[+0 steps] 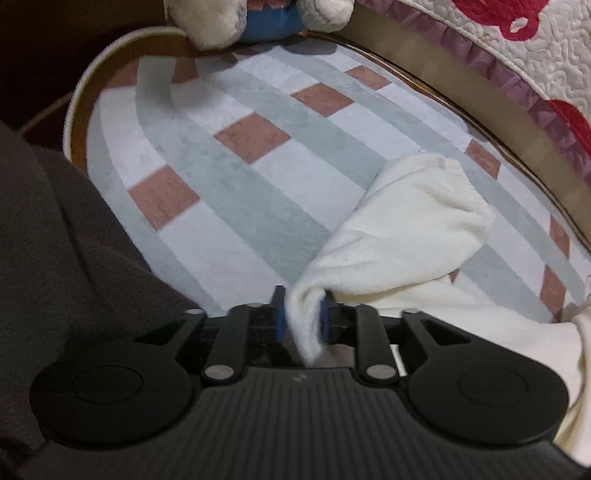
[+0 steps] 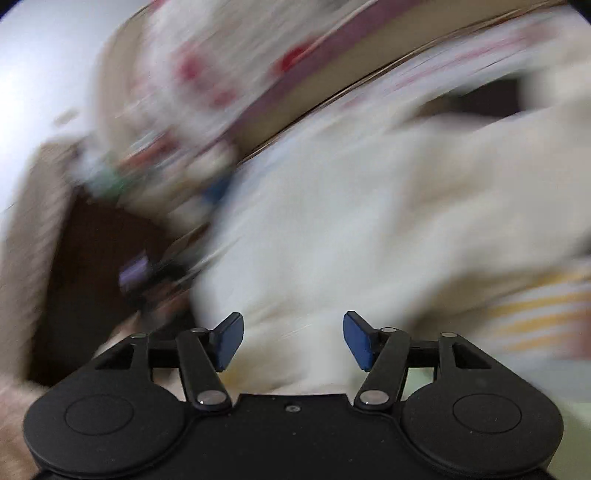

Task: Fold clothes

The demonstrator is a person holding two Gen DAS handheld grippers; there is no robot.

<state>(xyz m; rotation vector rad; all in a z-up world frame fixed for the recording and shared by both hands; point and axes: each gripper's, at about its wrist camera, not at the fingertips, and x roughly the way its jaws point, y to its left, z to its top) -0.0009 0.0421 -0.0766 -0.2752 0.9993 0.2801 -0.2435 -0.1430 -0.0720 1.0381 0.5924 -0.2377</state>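
A cream white garment (image 1: 413, 236) lies over the right part of a checked mat (image 1: 258, 173), one sleeve reaching up and right. My left gripper (image 1: 302, 314) is shut on a bunched edge of that garment, which is pinched between its blue pads (image 1: 279, 314). The right wrist view is heavily blurred by motion. In it my right gripper (image 2: 293, 341) stands open, its blue fingertips (image 2: 229, 339) wide apart with nothing between them, just above the white garment (image 2: 351, 229). A yellow-striped piece of cloth (image 2: 543, 314) shows at the right.
A dark grey cloth (image 1: 62, 251), possibly a person's clothing, fills the left. A plush toy (image 1: 221, 22) with a blue part sits at the mat's far edge. A white quilt with red patterns (image 1: 535, 44) and a purple frill runs along the right.
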